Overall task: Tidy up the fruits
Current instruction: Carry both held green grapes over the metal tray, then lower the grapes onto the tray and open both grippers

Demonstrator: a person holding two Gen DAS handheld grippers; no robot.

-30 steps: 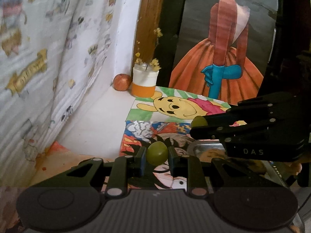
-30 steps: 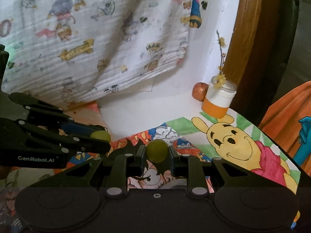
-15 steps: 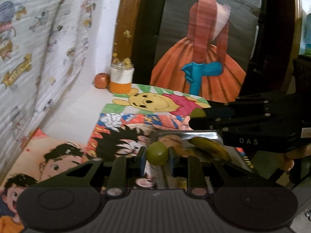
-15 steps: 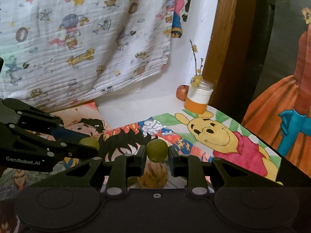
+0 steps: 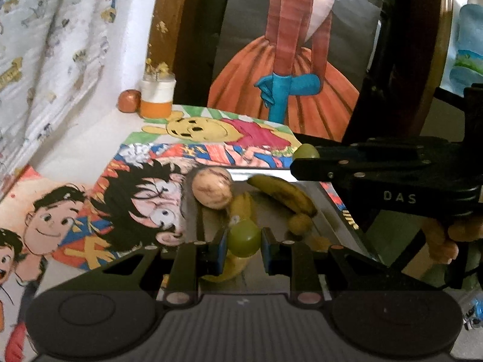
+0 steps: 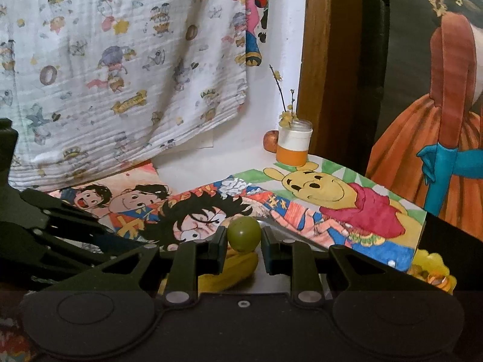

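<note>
A bench (image 5: 84, 138) covered with cartoon drawings carries one metal tray (image 5: 329, 211) holding two bananas (image 5: 283, 193), one round pale fruit (image 5: 212, 191) and a small brownish one (image 5: 299, 223). Above the tray, the left tool (image 5: 244, 241) and right tool (image 6: 244, 236) each pinch one green grape (image 5: 244, 238), two in all. At the back stand one jar (image 5: 157, 98) and one apple (image 5: 129, 101), touching.

I see cartoon drawings spread flat over the white table (image 6: 193, 172) — a yellow bear drawing (image 6: 338, 199) and a spiky-haired character drawing (image 5: 145, 199). Behind them stands a white-and-orange jar (image 6: 294, 146) holding dried yellow sprigs. A cartoon-print cloth (image 6: 120, 69) hangs on the wall, and a painting of an orange dress (image 5: 289, 69) leans upright at the back.
</note>
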